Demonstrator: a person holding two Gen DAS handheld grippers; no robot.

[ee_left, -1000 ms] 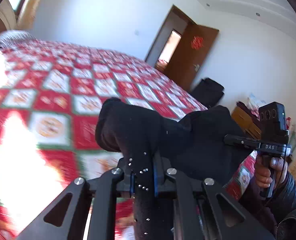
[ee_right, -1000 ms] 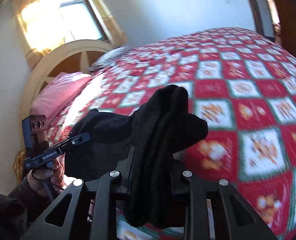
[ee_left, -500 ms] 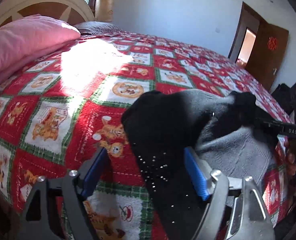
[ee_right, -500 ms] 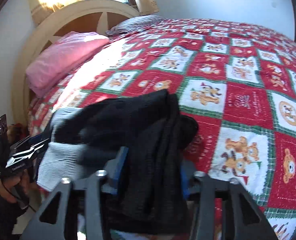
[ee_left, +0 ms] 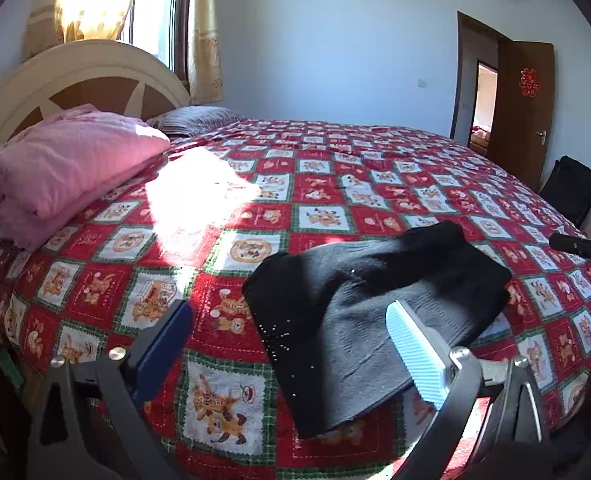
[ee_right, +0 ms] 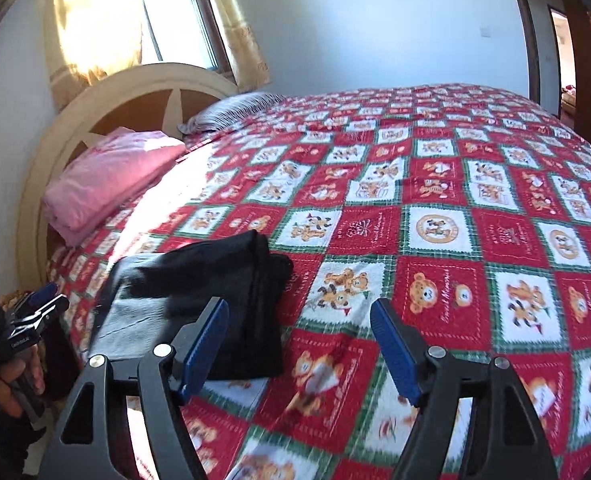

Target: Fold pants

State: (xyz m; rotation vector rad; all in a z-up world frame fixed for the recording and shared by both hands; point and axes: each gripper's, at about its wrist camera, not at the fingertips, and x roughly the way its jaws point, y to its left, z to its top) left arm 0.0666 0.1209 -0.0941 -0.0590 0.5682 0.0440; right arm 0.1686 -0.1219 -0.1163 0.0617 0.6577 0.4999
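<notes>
The black pants [ee_left: 371,304] lie folded into a compact bundle on the red patterned bedspread [ee_left: 315,184] near the bed's front edge, with grey lining showing. My left gripper [ee_left: 291,340] is open and empty, pulled back just in front of the bundle. In the right wrist view the pants [ee_right: 215,292] lie left of centre. My right gripper [ee_right: 299,344] is open and empty, just right of the bundle. The left gripper [ee_right: 35,308] shows at that view's left edge, held by a hand.
A folded pink blanket [ee_left: 67,164] and a striped pillow [ee_left: 195,118] lie by the cream headboard [ee_left: 75,68]. An open brown door [ee_left: 523,108] and a black bag [ee_left: 569,192] stand beyond the bed's far side. The bedspread stretches wide behind the pants.
Both grippers held the pants up, lowered them onto the bed, opened and let go. They have drawn back; the bundle now lies free on the bedspread.
</notes>
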